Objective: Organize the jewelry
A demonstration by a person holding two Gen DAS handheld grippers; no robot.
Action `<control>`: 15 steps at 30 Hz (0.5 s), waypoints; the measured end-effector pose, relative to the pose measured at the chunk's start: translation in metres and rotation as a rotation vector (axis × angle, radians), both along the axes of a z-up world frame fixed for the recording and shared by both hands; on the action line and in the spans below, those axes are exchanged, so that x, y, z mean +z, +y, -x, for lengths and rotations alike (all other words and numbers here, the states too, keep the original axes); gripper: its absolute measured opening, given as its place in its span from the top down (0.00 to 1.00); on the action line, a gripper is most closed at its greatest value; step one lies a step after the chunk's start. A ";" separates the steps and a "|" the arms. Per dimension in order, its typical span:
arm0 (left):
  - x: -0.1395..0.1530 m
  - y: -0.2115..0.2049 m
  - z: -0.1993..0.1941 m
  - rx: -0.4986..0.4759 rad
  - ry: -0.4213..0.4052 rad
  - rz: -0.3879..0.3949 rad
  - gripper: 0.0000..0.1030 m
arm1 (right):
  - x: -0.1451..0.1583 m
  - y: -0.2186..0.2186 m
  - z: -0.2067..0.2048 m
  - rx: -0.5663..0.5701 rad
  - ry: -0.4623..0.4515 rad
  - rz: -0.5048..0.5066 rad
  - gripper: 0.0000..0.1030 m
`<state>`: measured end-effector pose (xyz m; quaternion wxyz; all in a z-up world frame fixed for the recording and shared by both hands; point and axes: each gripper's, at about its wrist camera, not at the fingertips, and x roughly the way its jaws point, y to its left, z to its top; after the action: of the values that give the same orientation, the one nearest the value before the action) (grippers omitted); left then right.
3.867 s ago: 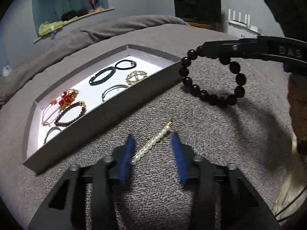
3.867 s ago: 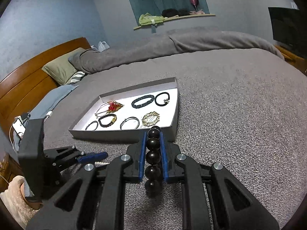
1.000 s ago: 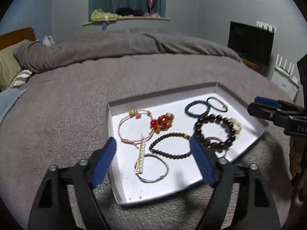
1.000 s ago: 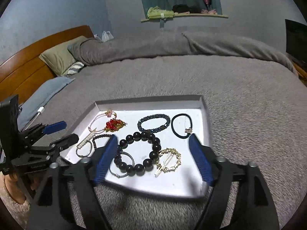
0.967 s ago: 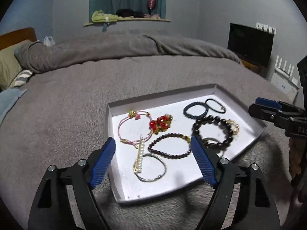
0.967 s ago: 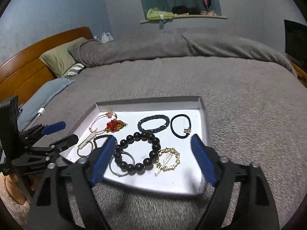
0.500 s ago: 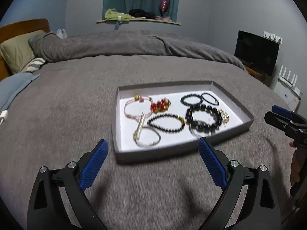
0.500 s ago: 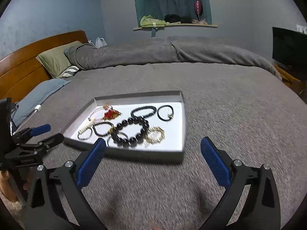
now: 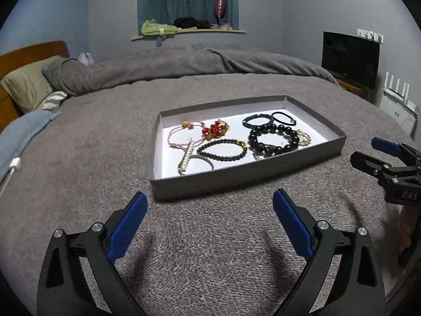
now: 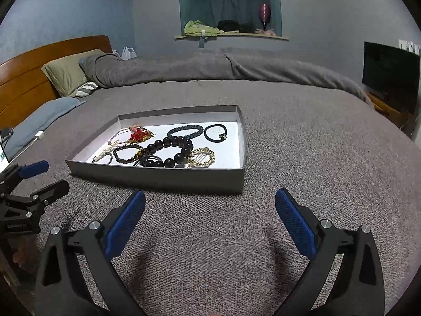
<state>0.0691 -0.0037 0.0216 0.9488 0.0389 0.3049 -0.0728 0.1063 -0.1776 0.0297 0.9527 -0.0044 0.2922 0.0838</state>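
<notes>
Grey tray (image 9: 247,181) rim, both tongs (image 9: 208,226) spread, seemingly empty.

tray (image 9: 247,179): grey walls, white floor
large bead bracelet (image 9: 273,139): glossy black
charm (image 9: 213,130): red, gold
bedspread (image 9: 210,250): mottled grey
gripper pads (image 10: 294,221): blue, fine texture
pillow (image 10: 65,73): olive green

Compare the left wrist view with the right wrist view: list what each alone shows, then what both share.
Only the left wrist view shows the white router with upright antennas and the open right gripper.

Only the right wrist view shows the open left gripper from outside.

Both show the grey shallow jewelry tray, the large black bead bracelet inside it, and the dark television screen.
</notes>
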 end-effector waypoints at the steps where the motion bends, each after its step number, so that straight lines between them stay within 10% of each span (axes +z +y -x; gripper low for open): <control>1: 0.000 0.000 -0.001 0.005 0.000 -0.001 0.07 | -0.001 0.001 -0.001 0.001 0.004 0.003 0.05; 15: 0.000 0.000 0.001 0.021 -0.034 -0.031 0.07 | -0.004 0.000 -0.002 -0.008 0.005 0.001 0.05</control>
<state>0.0678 -0.0038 0.0219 0.9539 0.0518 0.2901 -0.0574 0.1081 -0.1778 0.0261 0.9523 -0.0038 0.2945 0.0800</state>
